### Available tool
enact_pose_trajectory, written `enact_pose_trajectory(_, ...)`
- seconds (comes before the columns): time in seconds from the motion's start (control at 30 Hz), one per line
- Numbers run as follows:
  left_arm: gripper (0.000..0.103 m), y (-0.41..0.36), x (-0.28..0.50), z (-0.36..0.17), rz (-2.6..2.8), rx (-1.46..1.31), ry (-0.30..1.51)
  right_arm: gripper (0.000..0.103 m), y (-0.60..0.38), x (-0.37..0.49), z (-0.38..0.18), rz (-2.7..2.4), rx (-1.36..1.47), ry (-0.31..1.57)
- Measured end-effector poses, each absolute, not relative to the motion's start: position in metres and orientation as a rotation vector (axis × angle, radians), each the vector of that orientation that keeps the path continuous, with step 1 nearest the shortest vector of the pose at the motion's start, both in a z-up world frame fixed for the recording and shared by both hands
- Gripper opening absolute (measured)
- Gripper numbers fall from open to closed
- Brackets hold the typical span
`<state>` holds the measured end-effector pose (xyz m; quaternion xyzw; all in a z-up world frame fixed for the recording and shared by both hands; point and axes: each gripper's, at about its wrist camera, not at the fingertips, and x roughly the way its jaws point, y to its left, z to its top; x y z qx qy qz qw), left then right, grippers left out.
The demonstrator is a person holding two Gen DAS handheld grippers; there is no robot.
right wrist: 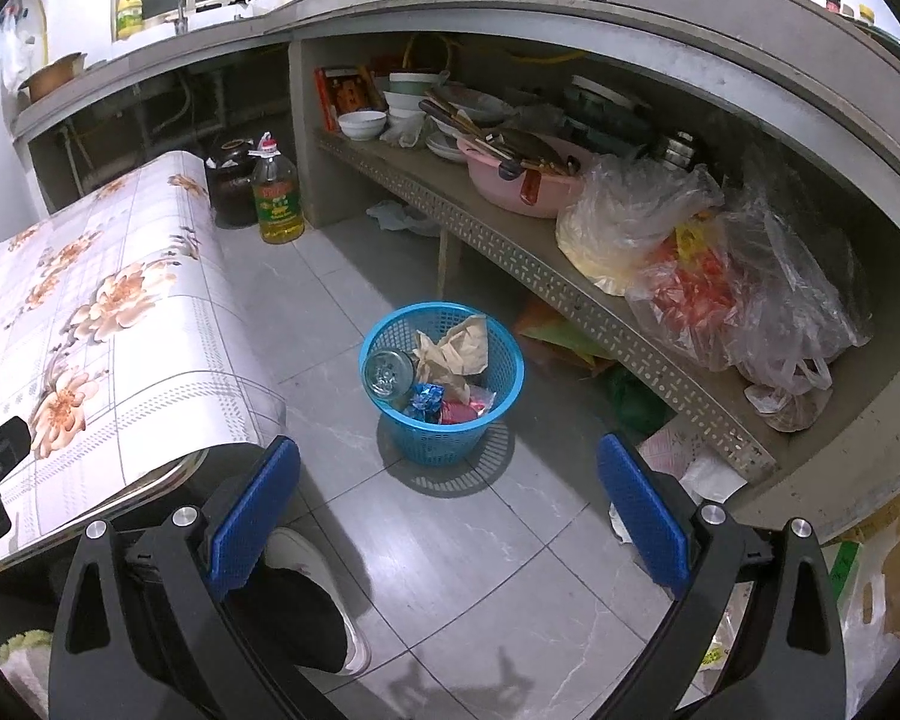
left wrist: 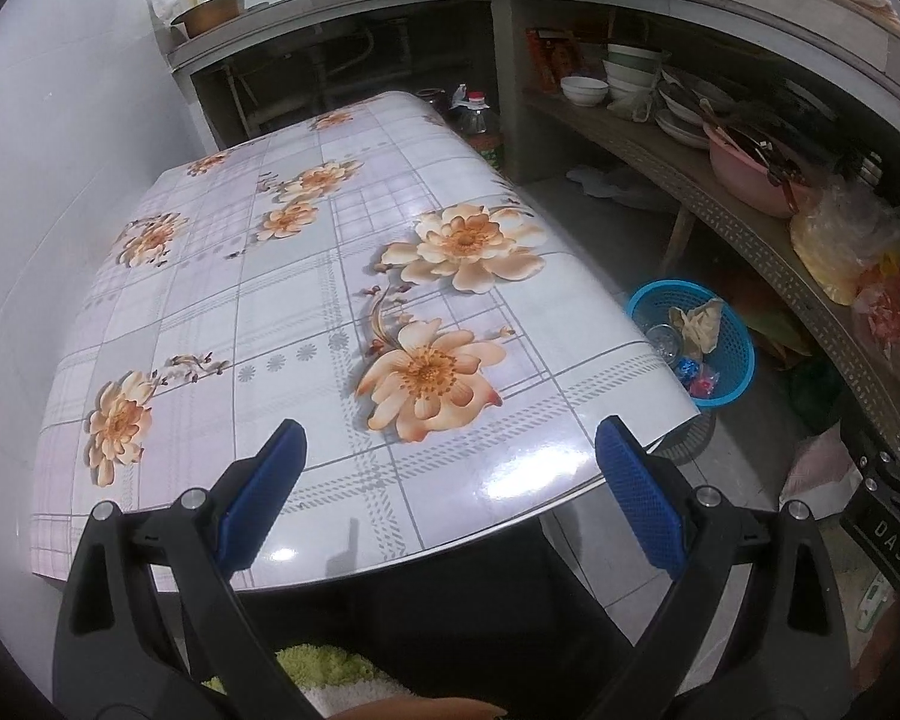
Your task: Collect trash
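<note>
Two grippers: both spread wide, nothing between the blue pads.
Left gripper (left wrist: 450,480): hovering above the near edge of the table, pads parted wide, empty.
Right gripper (right wrist: 450,498): above the tiled floor, pads parted wide, empty, aimed toward the basket.
Table (left wrist: 222,312): covered with a glossy floral cloth, orange blossoms on a pale checked ground; fills the centre of the left wrist view, sits at 9 o'clock in the right wrist view.
Blue basket (right wrist: 444,432): standing upright on the floor, at 12 o'clock from the right gripper, just beyond it; at 3 o'clock in the left wrist view, beside the table's right corner.
Trash in the basket: crumpled brown paper (right wrist: 456,348) toward the back, a clear glass jar (right wrist: 385,373) lying on its side at the left, a blue shiny wrapper (right wrist: 425,402) and a red wrapper (right wrist: 459,413) at the front.
Floor (right wrist: 510,552): grey tiles, shadow of the basket below it.
Oil bottle (right wrist: 277,195): upright on the floor at 11 o'clock, just beside a dark jar (right wrist: 229,180), beyond the table's far corner.
Shelf (right wrist: 510,252): under the counter, running from 12 to 3 o'clock, carrying white bowls (right wrist: 363,123), a pink basin (right wrist: 510,180) with utensils, and clear plastic bags (right wrist: 720,276).
Shoe (right wrist: 306,588): white, with a dark trouser leg, at 7 o'clock below the left pad of the right gripper.
</note>
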<state>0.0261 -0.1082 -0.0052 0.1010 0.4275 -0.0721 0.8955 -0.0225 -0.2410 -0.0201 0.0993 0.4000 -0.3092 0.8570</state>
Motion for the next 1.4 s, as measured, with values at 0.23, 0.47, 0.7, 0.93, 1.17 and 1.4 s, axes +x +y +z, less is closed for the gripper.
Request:
enact_pose_trajectory(0.23,0.093,-0.1076,0.0249,-0.0047,-0.145,0.209,0.887,0.097,-0.2403,-0.0214,-0.0213,-0.645,0.204,0.841)
enact_pose_trajectory(0.47,0.093,-0.1052,0.0249,-0.0024,-0.141,0.195,0.883,0.097,-0.2394,-0.0204,-0.0208,-0.645,0.199,0.838)
enact_pose_trajectory(0.7,0.093,-0.1048,0.0255,-0.002,-0.142,0.194,0.883,0.097,-0.2381,-0.0198,-0.02,-0.645,0.199,0.835)
enact_pose_trajectory(0.93,0.093,-0.1046,0.0249,-0.0015,-0.141,0.191,0.89,0.097,-0.2375,-0.0198,-0.02,-0.645,0.197,0.838)
enact_pose_trajectory(1.17,0.093,-0.1049,0.0245,-0.0011,-0.14,0.191,0.886,0.097,-0.2376,-0.0201,-0.0207,-0.645,0.198,0.838)
enact_pose_trajectory(1.4,0.093,-0.1039,0.0253,-0.0004,-0.138,0.189,0.885,0.097,-0.2371,-0.0196,-0.0199,-0.643,0.196,0.836)
